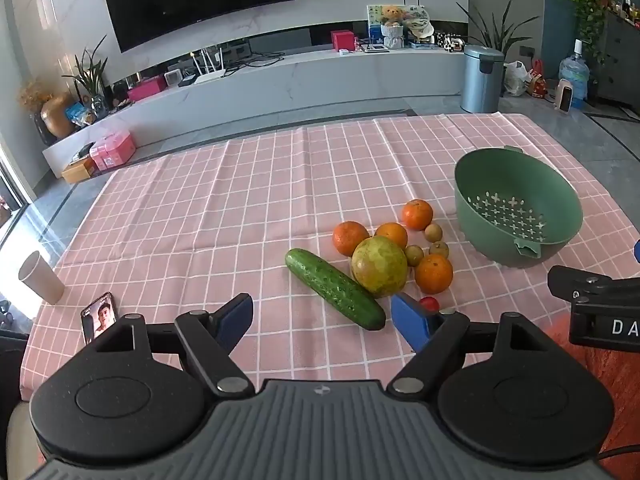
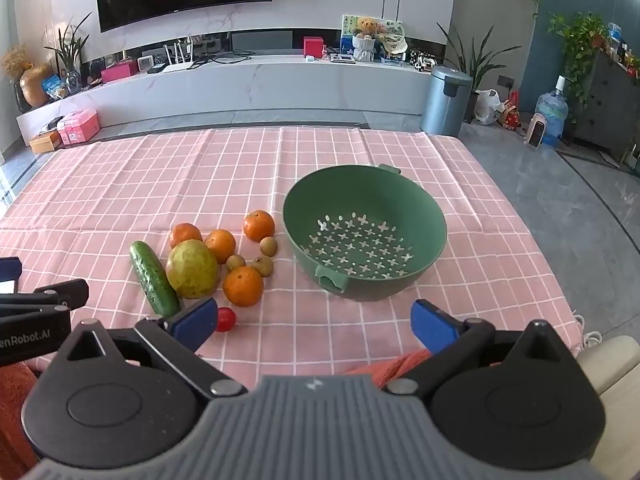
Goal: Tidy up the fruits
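Note:
A pile of produce lies mid-table: a cucumber (image 1: 334,288) (image 2: 154,274), a large yellow-green fruit (image 1: 379,266) (image 2: 192,268), several oranges (image 1: 433,274) (image 2: 243,286), three small brown fruits (image 1: 433,233) (image 2: 268,246) and a cherry tomato (image 1: 429,303) (image 2: 225,319). An empty green colander (image 1: 516,210) (image 2: 364,232) stands to their right. My left gripper (image 1: 322,318) is open and empty, just short of the cucumber. My right gripper (image 2: 316,322) is open and empty, before the colander.
A pink checked cloth (image 1: 240,200) (image 2: 160,176) covers the table. A paper cup (image 1: 40,278) and a phone (image 1: 100,316) sit at the table's near left corner. A TV console and a bin (image 1: 482,78) stand beyond the far edge.

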A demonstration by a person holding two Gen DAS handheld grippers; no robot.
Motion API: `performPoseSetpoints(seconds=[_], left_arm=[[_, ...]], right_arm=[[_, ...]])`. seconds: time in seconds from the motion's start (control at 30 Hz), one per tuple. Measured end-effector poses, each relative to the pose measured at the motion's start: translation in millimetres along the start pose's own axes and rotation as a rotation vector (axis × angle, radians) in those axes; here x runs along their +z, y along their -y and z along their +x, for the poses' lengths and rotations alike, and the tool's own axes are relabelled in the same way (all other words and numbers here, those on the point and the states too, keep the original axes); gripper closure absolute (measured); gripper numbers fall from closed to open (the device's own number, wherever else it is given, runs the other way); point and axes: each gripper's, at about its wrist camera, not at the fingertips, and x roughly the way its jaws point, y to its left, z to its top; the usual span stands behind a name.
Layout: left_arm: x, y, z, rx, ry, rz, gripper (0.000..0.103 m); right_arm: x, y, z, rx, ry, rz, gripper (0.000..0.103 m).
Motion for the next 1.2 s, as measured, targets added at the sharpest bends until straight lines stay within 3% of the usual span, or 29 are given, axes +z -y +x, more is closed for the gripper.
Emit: performPoseSetpoints(seconds=[0.33,0.4,1.2], left_arm=[[-1.7,-3.1,-6.5,-0.041,-0.003,0.003,0.011],[-1.2,-3.1,-2.8,-0.012,-0.015,-0.013,0.011],[-2.8,0.2,2.7,-0.020,-0.030,-0.022,0.011]], right_arm=[[-0.9,-2.8,2.3,0.004,-0.005,-0.003,0.005],[-1.3,-2.5,2.3,0.006,-0.009,-0.003,0.005],[-1.4,-2.6,2.1,0.009,-0.019,0.002,0.005]])
